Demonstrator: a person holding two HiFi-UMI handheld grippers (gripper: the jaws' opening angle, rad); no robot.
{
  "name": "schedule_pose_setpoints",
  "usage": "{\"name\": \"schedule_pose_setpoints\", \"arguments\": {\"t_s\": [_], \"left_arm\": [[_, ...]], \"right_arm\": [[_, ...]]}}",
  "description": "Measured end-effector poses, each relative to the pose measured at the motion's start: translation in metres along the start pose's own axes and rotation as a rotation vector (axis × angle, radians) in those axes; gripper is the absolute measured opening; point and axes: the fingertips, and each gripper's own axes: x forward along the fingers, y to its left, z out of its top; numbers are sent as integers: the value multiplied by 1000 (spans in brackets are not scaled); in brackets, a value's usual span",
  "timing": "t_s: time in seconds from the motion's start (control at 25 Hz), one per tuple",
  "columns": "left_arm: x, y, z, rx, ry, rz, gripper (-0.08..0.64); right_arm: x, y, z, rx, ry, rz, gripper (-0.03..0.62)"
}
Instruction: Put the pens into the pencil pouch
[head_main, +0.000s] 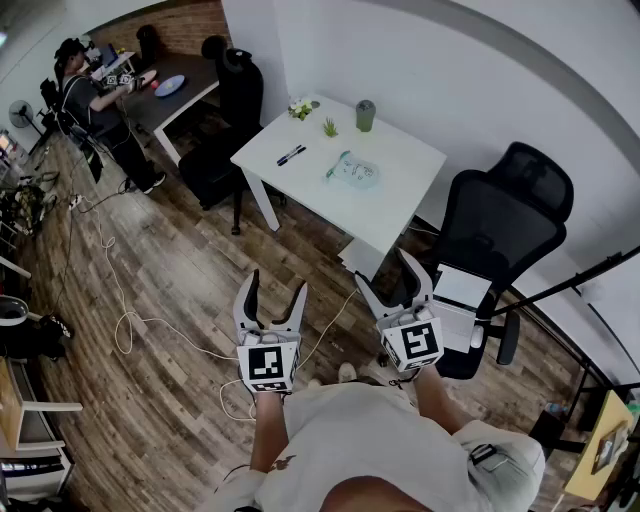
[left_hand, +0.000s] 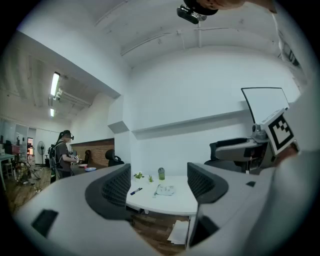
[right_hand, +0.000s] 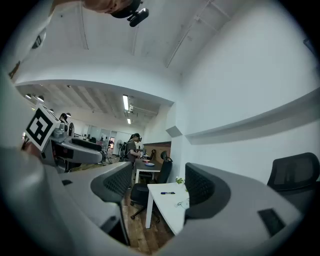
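Observation:
A white table (head_main: 400, 200) stands ahead across the wooden floor. On it lie dark pens (head_main: 291, 155) toward its left side and a pale, see-through pencil pouch (head_main: 354, 171) near the middle. The pens (left_hand: 135, 191) and pouch (left_hand: 165, 189) show far off between the left jaws, and the pens (right_hand: 167, 193) and pouch (right_hand: 181, 203) again between the right jaws. My left gripper (head_main: 271, 296) and right gripper (head_main: 394, 279) are held level, well short of the table, both open and empty.
A green cup (head_main: 365, 115) and small plants (head_main: 300, 108) stand at the table's far edge. Black office chairs stand left (head_main: 228, 110) and right (head_main: 495, 240) of it. A person (head_main: 95, 105) works at a dark desk far left. Cables (head_main: 125, 320) trail over the floor.

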Motion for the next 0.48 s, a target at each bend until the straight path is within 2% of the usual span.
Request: {"name": "schedule_pose_setpoints", "arguments": {"t_s": [0.2,0.48], "left_arm": [[9,-9,-3,16,19,40,377],[26,-5,-8,17,35,78,385]], "right_arm": [[-1,-13,-7,-12,10,7,362],[19,-23,-12,-19,0,43,364]]}}
